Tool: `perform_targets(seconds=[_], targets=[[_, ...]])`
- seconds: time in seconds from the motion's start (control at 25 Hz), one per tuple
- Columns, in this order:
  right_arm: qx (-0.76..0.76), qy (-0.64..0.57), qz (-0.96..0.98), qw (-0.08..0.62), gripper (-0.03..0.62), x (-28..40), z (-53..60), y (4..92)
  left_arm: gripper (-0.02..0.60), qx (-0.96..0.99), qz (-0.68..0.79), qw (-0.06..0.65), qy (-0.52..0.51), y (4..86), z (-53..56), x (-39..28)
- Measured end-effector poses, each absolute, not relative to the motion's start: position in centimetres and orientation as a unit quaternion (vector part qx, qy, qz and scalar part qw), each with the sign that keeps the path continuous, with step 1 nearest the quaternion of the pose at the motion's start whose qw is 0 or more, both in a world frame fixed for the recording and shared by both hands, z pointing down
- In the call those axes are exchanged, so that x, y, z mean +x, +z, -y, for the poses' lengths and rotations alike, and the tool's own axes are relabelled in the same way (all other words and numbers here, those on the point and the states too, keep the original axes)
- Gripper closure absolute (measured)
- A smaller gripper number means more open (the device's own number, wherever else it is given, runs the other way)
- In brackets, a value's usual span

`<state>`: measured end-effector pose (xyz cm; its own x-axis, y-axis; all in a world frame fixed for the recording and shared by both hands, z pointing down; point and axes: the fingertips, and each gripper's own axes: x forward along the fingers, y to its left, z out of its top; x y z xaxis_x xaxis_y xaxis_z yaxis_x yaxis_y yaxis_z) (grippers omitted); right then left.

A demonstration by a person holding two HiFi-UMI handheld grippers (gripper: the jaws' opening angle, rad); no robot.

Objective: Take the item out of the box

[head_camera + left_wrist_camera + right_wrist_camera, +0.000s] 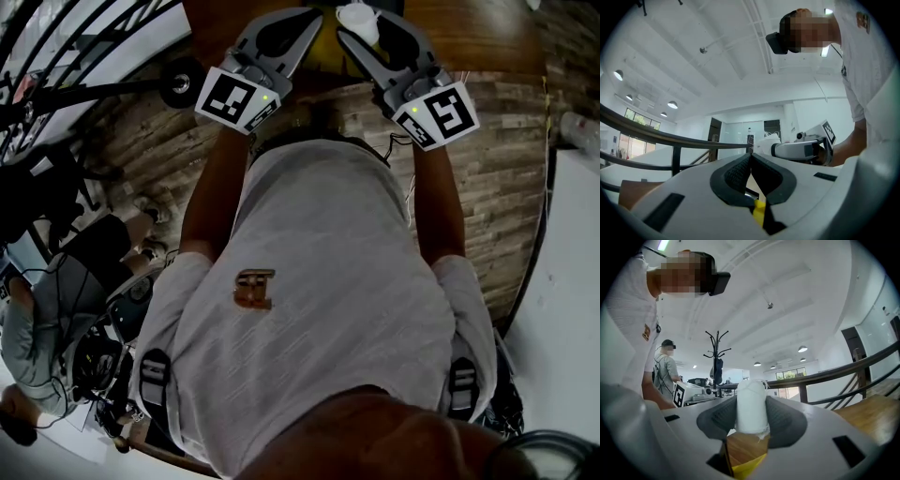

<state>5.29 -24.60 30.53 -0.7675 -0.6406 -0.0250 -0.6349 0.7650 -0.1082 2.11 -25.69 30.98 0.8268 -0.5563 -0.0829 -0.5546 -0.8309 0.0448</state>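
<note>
My right gripper is shut on a white, wrapped, roll-shaped item that stands upright between its dark pads. It is held above a wooden table and a yellow box, whose corner shows under the jaws. A strip of the yellow box shows between the two grippers in the head view. My left gripper is beside it with the pad tips touching and nothing between them. The yellow box shows below its jaws.
The person's grey shirt fills the middle of the head view. Another person sits at the lower left by cables and gear. A black stand lies at upper left. A coat rack and a railing stand further off.
</note>
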Motion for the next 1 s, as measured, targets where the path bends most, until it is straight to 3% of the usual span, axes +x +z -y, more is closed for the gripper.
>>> perform_targets(seconds=[1.0], targets=[[-0.361,-0.035,-0.930,0.049,0.399,6.3,24.2,29.7,0.561,0.962,0.267,-0.006,-0.055,29.5,25.6,3.1]])
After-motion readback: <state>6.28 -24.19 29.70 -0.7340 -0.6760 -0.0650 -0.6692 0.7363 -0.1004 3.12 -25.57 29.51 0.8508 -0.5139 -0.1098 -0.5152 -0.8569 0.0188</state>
